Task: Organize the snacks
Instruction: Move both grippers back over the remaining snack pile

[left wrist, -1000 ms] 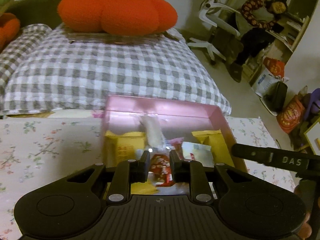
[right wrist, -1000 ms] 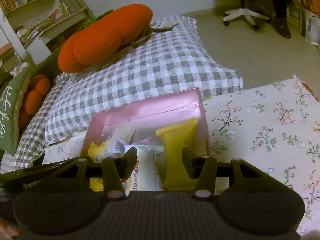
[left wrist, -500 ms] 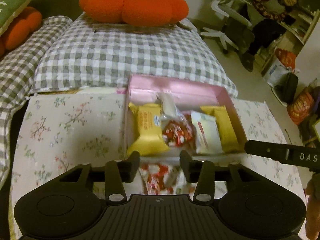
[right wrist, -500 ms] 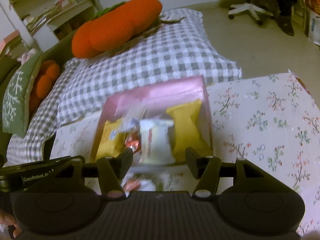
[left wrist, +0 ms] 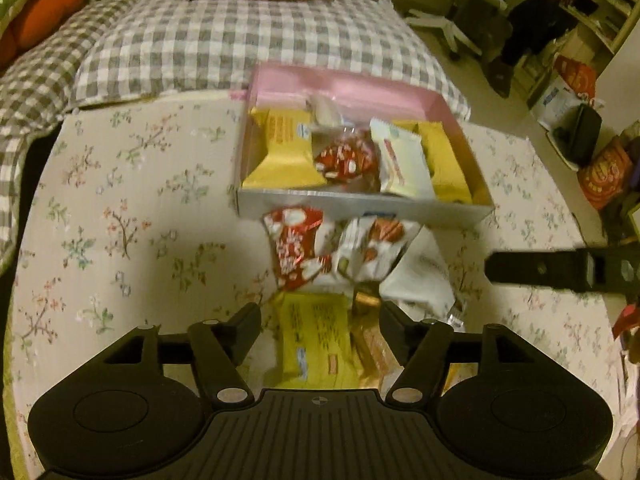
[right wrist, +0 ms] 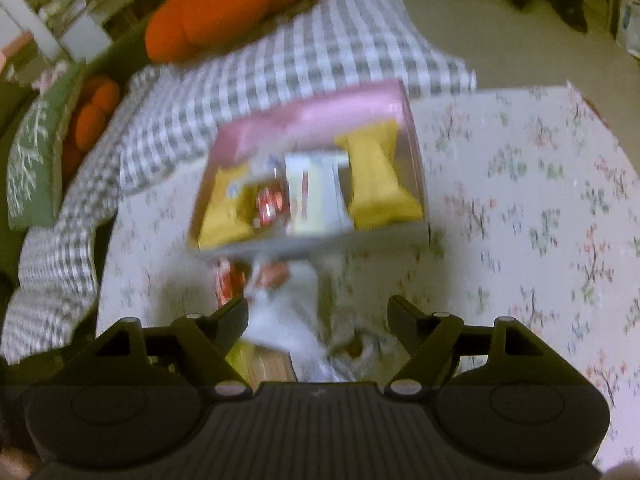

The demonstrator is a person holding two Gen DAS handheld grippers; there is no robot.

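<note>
A pink box [left wrist: 344, 92] is seen in the upper middle of the left wrist view, set on a floral cloth [left wrist: 120, 208]. Inside it, a yellow packet [left wrist: 286, 152] lies at the left, a red-and-white packet [left wrist: 344, 158] beside it, then a white packet [left wrist: 402, 160] and another yellow packet [left wrist: 444, 168] at the right. Just below the box's near wall, a loose pile of snacks [left wrist: 340, 256] is spread on the cloth, reaching down to the frame's lower middle.

The left gripper [left wrist: 320, 320] is held over the pile's near end, its jaws opening, with a yellow wrapper [left wrist: 316, 340] seen in the gap but nothing pressed by the pads. The right gripper [right wrist: 318, 314] is shown in a blurred view above the same pile, its jaws likewise opening and clamping nothing. A grey checked cushion [left wrist: 248, 36] lies beyond the box, towards the top of the frame.
</note>
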